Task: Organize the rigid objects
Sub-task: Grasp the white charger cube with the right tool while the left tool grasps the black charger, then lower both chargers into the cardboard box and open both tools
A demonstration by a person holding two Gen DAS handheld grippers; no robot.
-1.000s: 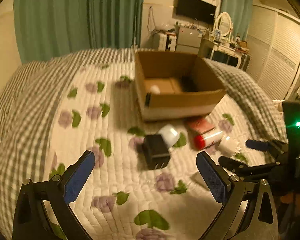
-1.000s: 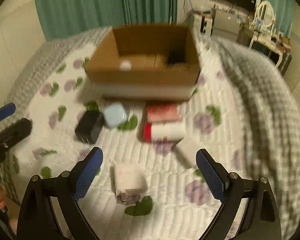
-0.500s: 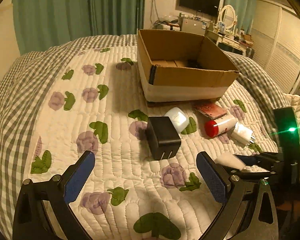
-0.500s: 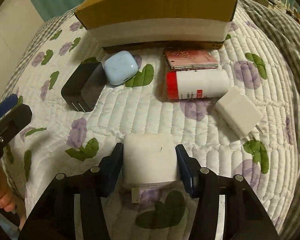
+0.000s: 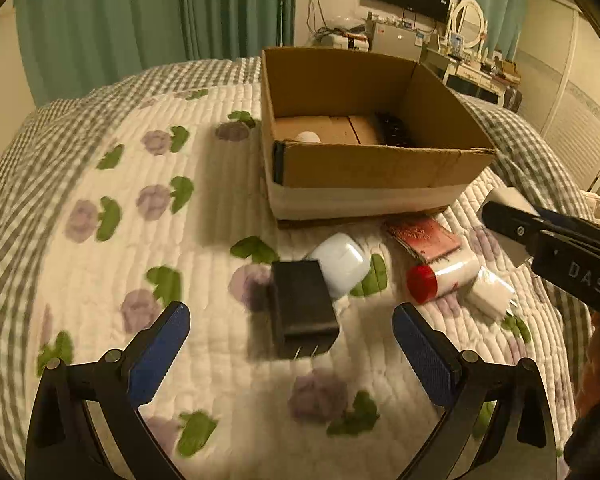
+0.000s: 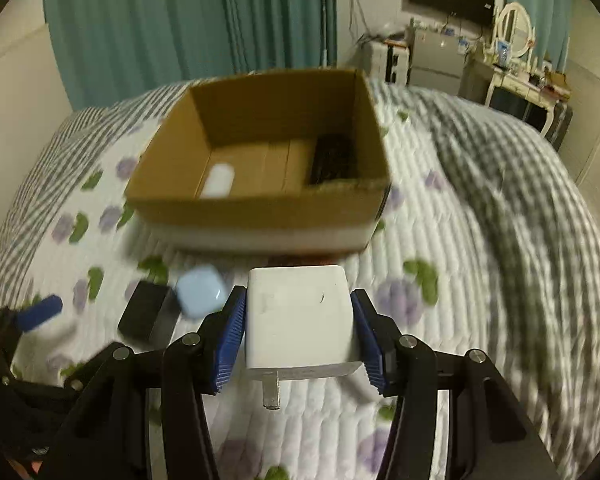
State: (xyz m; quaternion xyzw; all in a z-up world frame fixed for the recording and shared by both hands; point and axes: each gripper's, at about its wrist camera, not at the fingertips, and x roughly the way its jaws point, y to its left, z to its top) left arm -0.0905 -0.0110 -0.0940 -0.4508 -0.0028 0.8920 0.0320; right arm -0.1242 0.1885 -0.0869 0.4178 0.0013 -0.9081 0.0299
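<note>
While the right gripper (image 6: 299, 336) pinches the white charger (image 6: 298, 320) short of the cardboard box (image 6: 260, 208), a loose grip could drop it onto the quilt (image 6: 480, 280); the left gripper (image 5: 288, 344) hangs spread over the black charger (image 5: 302, 308).

the quilt (image 5: 204, 264) on the bed is white with purple flowers and green leaves, edged in grey-and-white check. the cardboard box (image 5: 364, 168) is brown with a white band along its base. the charger (image 6: 300, 320) in the right gripper (image 6: 300, 336) is white, the pads (image 6: 232, 340) blue. on the quilt lie a black adapter (image 5: 302, 304), a pale blue case (image 5: 340, 262), a red-patterned booklet (image 5: 424, 236) and a white tube with a red cap (image 5: 440, 278). the curtains (image 5: 160, 20) are teal green.
</note>
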